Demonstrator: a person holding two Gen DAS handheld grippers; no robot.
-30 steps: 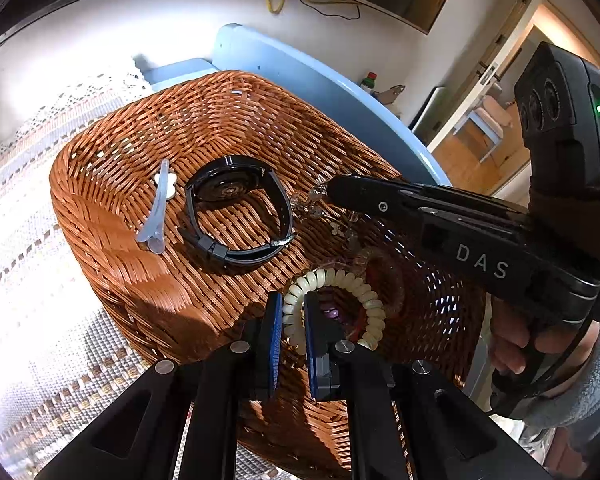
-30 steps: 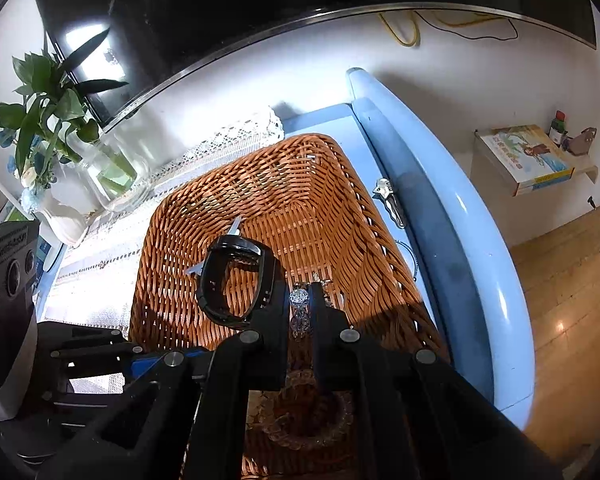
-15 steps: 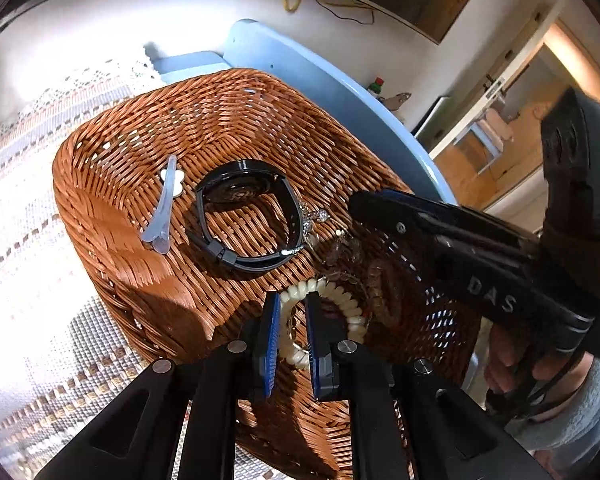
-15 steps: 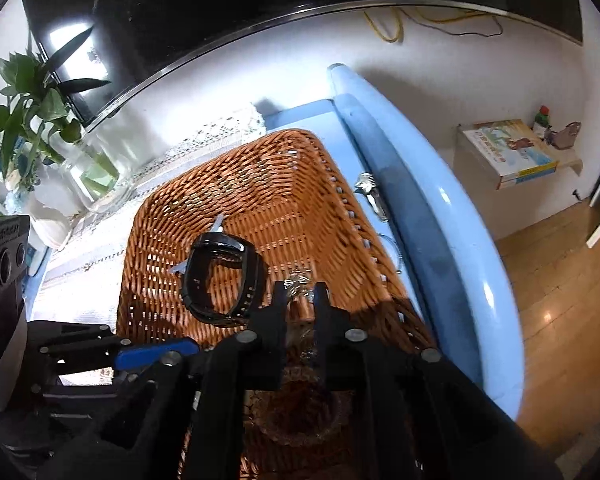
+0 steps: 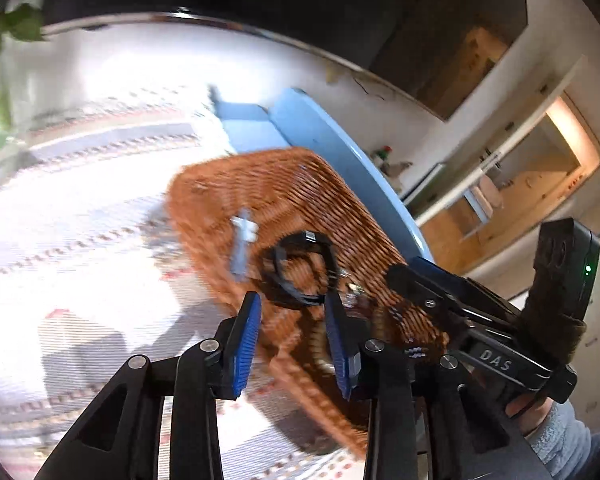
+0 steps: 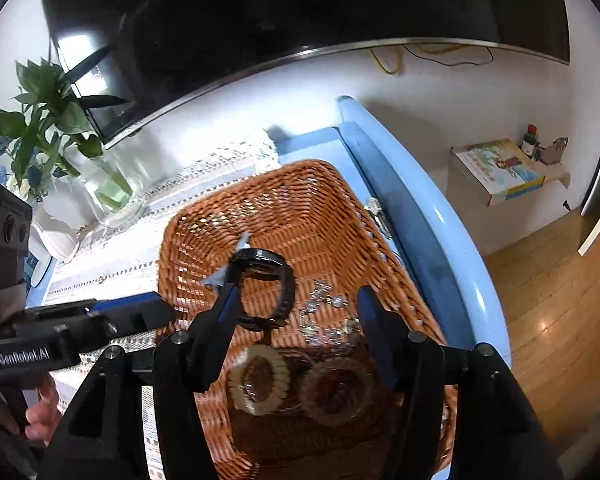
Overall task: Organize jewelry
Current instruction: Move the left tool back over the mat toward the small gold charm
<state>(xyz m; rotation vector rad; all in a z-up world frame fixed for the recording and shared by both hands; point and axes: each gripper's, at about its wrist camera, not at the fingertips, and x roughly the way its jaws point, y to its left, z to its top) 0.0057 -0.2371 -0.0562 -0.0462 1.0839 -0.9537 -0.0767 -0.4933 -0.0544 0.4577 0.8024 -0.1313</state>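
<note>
Right wrist view: our right gripper (image 6: 296,320) hangs over the wicker basket (image 6: 300,200), fingers spread, holding nothing | black watch (image 6: 264,288), cream bead bracelet (image 6: 258,380) and chain lie inside | left gripper (image 5: 292,344) fingers spread, empty, beside basket on worktop.

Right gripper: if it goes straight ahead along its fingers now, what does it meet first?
Most likely the silver chain lying on the floor of the wicker basket, between the open fingers of the right gripper. The black watch sits just left of that line. Depth is uncertain.
</note>
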